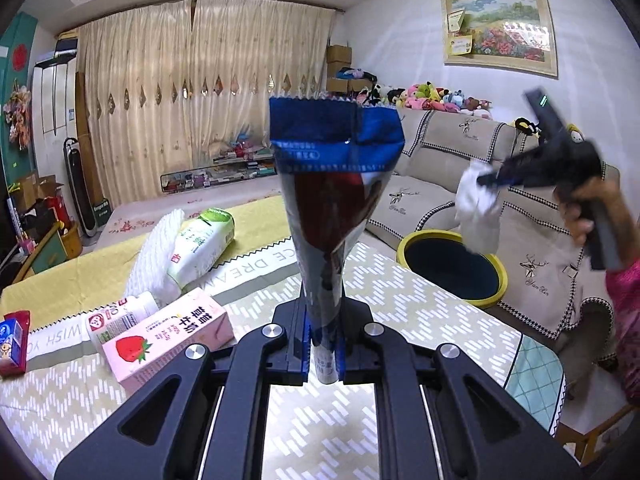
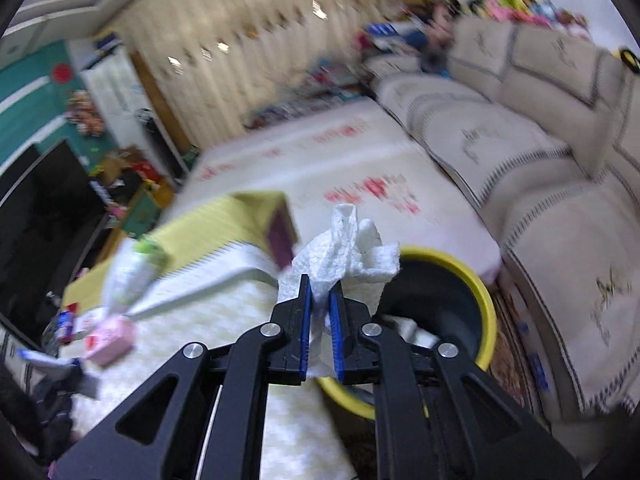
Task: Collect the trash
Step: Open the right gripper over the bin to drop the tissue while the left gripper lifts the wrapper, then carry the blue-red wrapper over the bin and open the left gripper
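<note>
The left hand-held gripper (image 1: 323, 344) clamps a blue wrapper (image 1: 334, 184) standing upright, open end up, while the right hand-held gripper (image 2: 320, 312) pinches crumpled tissue (image 2: 348, 252) over the yellow-rimmed bin (image 2: 476, 280).

The table (image 1: 420, 304) wears a patterned cloth (image 1: 360, 432) — on it lie a pink strawberry milk carton (image 1: 168, 340), a white bottle (image 1: 120, 320), a green-topped carton (image 1: 204, 240), white foam netting (image 1: 156, 252) and a small blue-and-red box (image 1: 14, 340).
</note>
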The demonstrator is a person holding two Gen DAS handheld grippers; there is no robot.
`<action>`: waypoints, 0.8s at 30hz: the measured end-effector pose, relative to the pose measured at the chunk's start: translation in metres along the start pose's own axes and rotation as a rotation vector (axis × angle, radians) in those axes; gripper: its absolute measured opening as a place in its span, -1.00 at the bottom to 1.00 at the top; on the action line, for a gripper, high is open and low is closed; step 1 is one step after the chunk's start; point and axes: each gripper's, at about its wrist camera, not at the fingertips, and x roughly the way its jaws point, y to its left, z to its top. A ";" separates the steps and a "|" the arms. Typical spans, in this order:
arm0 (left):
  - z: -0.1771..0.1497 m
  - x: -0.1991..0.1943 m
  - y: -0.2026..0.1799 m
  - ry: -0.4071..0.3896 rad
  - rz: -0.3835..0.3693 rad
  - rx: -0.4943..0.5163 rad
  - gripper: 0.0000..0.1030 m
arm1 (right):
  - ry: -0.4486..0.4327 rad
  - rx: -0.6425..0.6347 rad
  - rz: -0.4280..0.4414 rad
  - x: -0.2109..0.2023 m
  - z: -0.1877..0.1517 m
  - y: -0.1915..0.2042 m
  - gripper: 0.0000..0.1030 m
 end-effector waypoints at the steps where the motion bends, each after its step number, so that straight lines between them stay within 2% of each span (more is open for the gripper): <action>1: 0.000 0.002 -0.001 0.005 -0.003 0.000 -0.82 | 0.016 0.012 -0.016 0.011 0.000 -0.006 -0.81; 4: 0.003 0.004 -0.004 0.012 -0.006 0.010 -0.82 | 0.046 0.028 -0.107 0.037 -0.003 -0.021 -0.81; 6: 0.004 0.006 -0.006 0.013 -0.007 0.013 -0.81 | 0.056 0.032 -0.196 0.049 -0.005 -0.031 -0.68; 8: 0.007 0.009 -0.007 0.016 -0.009 0.016 -0.80 | 0.057 0.022 -0.298 0.058 -0.009 -0.040 -0.36; 10: 0.008 0.011 -0.008 0.022 -0.013 0.020 -0.80 | 0.058 0.018 -0.366 0.064 -0.014 -0.049 -0.14; 14: 0.011 0.019 -0.010 0.039 -0.020 0.028 -0.80 | 0.061 0.033 -0.346 0.062 -0.025 -0.060 -0.10; 16: 0.013 0.025 -0.014 0.049 -0.032 0.034 -0.80 | 0.045 0.043 -0.310 0.052 -0.031 -0.060 -0.09; 20: 0.020 0.038 -0.028 0.069 -0.065 0.052 -0.80 | -0.019 0.081 -0.196 0.018 -0.055 -0.052 0.07; 24: 0.029 0.056 -0.046 0.096 -0.105 0.086 -0.80 | -0.042 0.084 -0.147 -0.009 -0.081 -0.047 0.07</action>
